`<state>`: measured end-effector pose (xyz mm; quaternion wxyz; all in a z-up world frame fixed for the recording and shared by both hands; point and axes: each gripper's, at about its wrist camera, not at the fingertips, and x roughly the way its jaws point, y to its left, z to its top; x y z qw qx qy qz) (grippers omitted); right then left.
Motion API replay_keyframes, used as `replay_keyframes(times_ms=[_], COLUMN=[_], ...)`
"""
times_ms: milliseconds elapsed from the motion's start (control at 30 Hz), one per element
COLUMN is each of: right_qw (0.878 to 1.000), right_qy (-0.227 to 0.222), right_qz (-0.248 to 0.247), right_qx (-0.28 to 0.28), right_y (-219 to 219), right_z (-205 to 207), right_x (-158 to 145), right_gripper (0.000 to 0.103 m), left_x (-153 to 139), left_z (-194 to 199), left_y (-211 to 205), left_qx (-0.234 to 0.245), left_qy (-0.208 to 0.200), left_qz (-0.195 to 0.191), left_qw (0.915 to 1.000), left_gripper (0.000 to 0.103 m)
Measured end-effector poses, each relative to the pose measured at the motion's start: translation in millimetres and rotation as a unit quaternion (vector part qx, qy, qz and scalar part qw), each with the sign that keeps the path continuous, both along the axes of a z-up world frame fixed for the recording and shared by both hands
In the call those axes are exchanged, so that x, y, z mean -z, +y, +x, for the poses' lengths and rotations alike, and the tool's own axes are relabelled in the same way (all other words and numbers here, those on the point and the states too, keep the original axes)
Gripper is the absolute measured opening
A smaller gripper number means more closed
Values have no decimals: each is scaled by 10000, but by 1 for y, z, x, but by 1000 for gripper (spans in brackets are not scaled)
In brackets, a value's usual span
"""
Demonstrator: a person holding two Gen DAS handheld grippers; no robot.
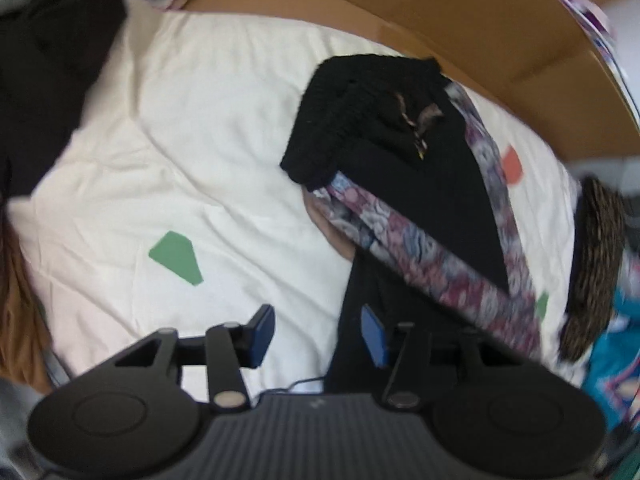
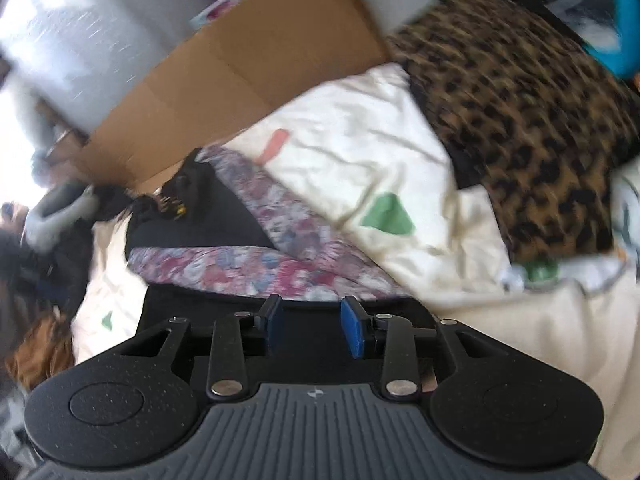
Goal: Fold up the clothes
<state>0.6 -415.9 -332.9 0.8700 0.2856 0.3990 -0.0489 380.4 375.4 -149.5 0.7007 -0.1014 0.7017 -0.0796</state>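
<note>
Folding step: a judgement only, but the black garment (image 1: 432, 184) with its flowered trim (image 1: 420, 256) looks partly folded, one flap laid over the body, with smoothing or another fold left to do.
Garment place: it lies on the cream sheet (image 1: 180, 140), toward the far edge, its knitted black end just beside the cardboard box (image 1: 480, 20).
Left gripper: the left gripper (image 1: 318, 334) is open, blue pads apart with nothing between them; it hangs above the sheet at the garment's near end, one pad over bare sheet, the other over black cloth.
Right gripper: the right gripper (image 2: 314, 330) is open too, holding nothing; black cloth lies under and between its pads, but they are not pressing on it.
Doing it well: take the near black edge at two spread points, pinch only the top layer, lift low and lay it over so the flowered trim lines up; bunching the sheet with it is the risk.
Surface: a soft, creased cream sheet with green (image 1: 176, 258) and orange (image 1: 512, 166) patches, so cloth will drag.
Right edge: a leopard-print cloth (image 2: 520, 120) lies on the sheet, well apart from the garment.
Left edge: dark clothing (image 1: 40, 80) is heaped there.
Room: the open box stands along the far edge; a pale wrapped bulk (image 2: 72, 40) sits behind it, too blurred to name.
</note>
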Motion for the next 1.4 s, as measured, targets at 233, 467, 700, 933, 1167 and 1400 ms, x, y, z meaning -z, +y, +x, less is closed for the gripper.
replay_keyframes(times_ms=[233,467,700,933,1167,1400], right_qw=[9994,9961,9972,9908,9921,9937], right_qy=[-266,-673,-581,-384,-423,-295], right_qz=[-43,-375,-385,-970,-904,-850], right_qx=[-206,-433,-270,-859,-758,-669], right_y=[11,24,38,57,68,65], right_z=[11,10,28,40,35,32], right_x=[-31,-56,-33,-17,3,15], right_gripper=[47,57,57,57,57,57], left_x=[-19,-42,-18,14,43,53], left_z=[7,24,40,41,29,18], left_y=[-21,-38,-36,-23,-25,-28], left_qx=[-271,-128,-116,-310,-222,-302], left_qy=[-31,-411,-736,-888,-882,-1154], left_qz=[332,22,69,130,-58,-423], left_qw=[9991,9991,9972,9955,9958,9920], left_gripper=[51,60,59,59,59,60])
